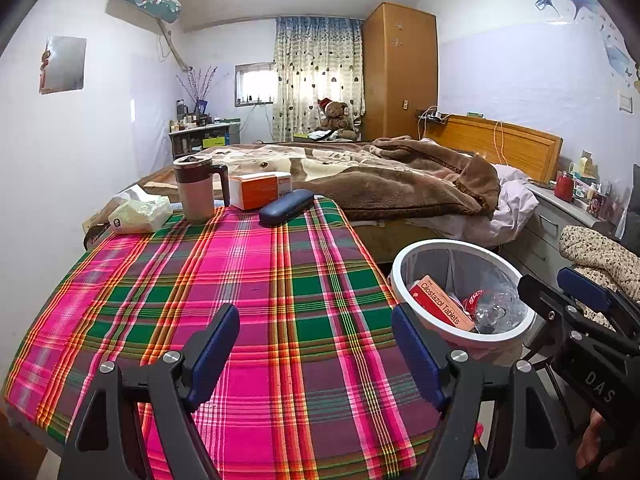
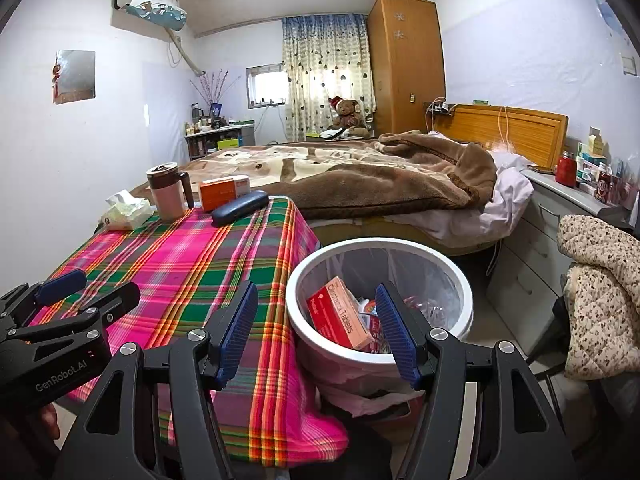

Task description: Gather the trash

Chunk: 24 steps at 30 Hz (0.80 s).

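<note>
A white trash bin (image 1: 400,268) (image 2: 296,320) with a clear liner stands on the floor at the table's right side. Inside lie a red tablet box (image 1: 440,304) (image 2: 340,316) and a crushed plastic bottle (image 1: 494,306). My left gripper (image 1: 314,344) hovers open over the near part of the plaid tablecloth (image 1: 248,280), nothing between its blue pads. My right gripper (image 2: 316,330) is open and empty, held above the bin's near rim. Each gripper shows at the edge of the other's view: the right gripper (image 1: 560,284) and the left gripper (image 2: 92,286).
At the table's far end sit a tissue pack (image 1: 138,212), a lidded mug (image 1: 196,188), an orange box (image 1: 260,190) and a dark blue glasses case (image 1: 286,207). Behind is a bed with a brown blanket (image 1: 380,176). A drawer unit (image 2: 532,248) and a patterned garment (image 2: 600,280) stand right.
</note>
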{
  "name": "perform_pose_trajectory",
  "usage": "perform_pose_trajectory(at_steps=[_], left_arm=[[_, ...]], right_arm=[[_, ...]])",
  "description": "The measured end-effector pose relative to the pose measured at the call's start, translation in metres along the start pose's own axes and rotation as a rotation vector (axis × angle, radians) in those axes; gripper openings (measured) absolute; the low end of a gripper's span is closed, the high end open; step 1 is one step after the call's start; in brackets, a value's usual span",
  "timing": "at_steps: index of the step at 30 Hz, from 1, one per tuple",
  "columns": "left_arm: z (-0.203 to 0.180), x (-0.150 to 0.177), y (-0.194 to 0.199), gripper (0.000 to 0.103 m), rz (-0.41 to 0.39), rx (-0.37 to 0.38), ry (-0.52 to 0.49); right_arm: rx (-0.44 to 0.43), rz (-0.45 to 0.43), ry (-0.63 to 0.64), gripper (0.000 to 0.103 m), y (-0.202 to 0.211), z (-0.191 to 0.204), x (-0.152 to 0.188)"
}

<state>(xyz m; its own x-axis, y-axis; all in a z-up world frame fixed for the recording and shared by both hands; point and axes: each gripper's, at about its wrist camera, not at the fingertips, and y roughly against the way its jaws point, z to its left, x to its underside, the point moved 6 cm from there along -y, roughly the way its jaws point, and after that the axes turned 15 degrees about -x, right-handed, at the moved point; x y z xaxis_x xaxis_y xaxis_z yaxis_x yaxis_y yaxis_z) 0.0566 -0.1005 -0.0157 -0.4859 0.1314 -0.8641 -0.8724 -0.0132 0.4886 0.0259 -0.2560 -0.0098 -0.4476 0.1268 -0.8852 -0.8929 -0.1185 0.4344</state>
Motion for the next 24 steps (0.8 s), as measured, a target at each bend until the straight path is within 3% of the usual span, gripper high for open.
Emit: perform_pose_trajectory(at_steps=[24], left_arm=[[0.0031, -0.0004, 0.0005, 0.078, -0.006, -0.009, 0.001]], right_arm=[[-0.002, 0.004, -0.001, 0.063, -0.0003, 0.0007, 0.0003]])
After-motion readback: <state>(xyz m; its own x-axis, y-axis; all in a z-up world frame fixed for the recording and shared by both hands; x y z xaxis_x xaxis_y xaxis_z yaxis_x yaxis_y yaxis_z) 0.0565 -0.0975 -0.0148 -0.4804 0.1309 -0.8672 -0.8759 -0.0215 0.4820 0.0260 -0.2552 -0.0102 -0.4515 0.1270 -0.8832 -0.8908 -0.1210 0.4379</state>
